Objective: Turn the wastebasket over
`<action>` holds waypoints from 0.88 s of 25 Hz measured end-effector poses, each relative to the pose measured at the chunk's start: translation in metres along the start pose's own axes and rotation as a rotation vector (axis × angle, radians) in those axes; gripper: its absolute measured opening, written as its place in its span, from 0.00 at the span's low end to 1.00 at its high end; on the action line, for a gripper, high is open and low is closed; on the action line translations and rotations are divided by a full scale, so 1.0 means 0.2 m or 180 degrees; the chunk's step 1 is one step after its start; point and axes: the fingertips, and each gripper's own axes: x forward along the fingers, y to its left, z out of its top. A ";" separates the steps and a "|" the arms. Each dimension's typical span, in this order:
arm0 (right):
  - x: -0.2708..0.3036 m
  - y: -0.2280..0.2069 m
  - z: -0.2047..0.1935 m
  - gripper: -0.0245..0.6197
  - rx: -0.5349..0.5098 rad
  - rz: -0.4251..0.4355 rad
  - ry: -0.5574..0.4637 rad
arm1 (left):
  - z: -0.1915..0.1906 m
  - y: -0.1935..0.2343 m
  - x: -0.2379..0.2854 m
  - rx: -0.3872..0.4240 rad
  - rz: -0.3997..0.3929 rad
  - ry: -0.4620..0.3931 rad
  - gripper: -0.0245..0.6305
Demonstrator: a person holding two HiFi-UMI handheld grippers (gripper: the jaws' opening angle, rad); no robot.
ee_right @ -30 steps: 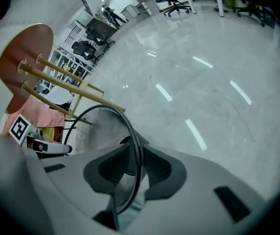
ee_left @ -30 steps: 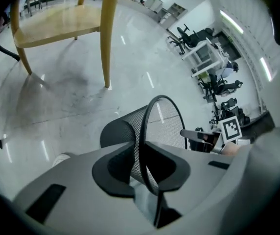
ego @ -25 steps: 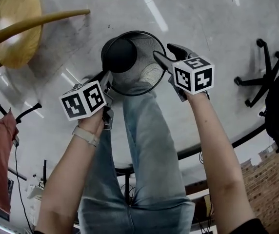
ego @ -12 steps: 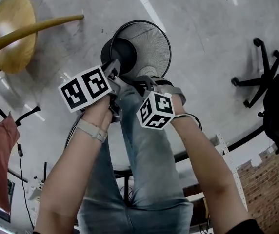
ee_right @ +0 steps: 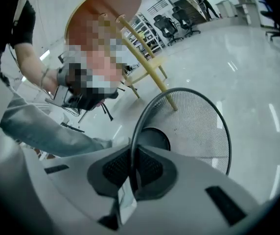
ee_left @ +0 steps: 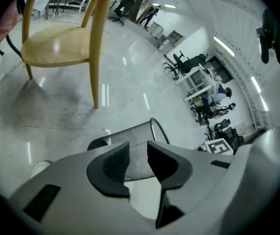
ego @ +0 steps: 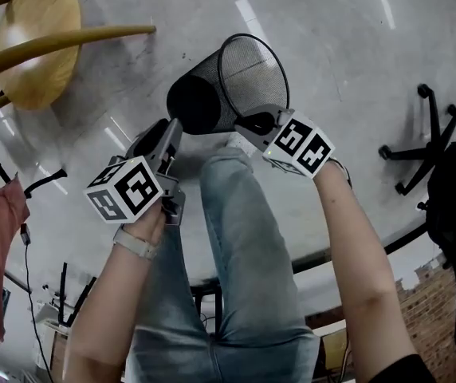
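The black mesh wastebasket point(ego: 248, 70) hangs tipped on its side above the floor, with its solid base point(ego: 194, 102) toward the left and its mouth facing up and right. My right gripper point(ego: 253, 123) is shut on the near part of the rim. In the right gripper view the thin rim point(ee_right: 139, 119) runs down between the pads of my right gripper point(ee_right: 133, 156). My left gripper point(ego: 167, 132) sits just below and left of the base, apart from it, jaws open with nothing between them. In the left gripper view the wastebasket point(ee_left: 130, 133) shows beyond my left gripper point(ee_left: 137, 150).
A wooden chair point(ego: 37, 46) stands at the upper left, also seen as the chair point(ee_left: 57, 43) in the left gripper view. An office chair base point(ego: 419, 134) lies at the right. The person's jeans leg point(ego: 244, 238) runs up the middle beneath the basket. The floor is glossy grey.
The right gripper swung onto the near rim and shut on it. The basket tipped from upright onto its side. The left gripper drew back, down and to the left, away from the basket.
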 end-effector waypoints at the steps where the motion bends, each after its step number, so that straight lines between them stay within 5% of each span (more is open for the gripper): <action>1: 0.00 -0.03 0.00 0.06 0.0065 0.0089 -0.0017 | -0.02 0.07 -0.02 -0.0052 0.0057 0.0010 0.21; 5: -0.02 -0.19 0.03 0.07 0.0240 0.0221 -0.0067 | -0.07 0.28 -0.06 -0.0179 0.0241 0.0010 0.21; 11: -0.07 -0.56 -0.02 0.14 0.0860 -0.0113 -0.0156 | -0.21 0.42 -0.05 -0.0326 0.0338 0.0066 0.21; 22: -0.13 -0.75 -0.11 0.30 0.1264 -0.0646 -0.0377 | -0.27 0.34 0.19 -0.0262 -0.0058 0.0180 0.32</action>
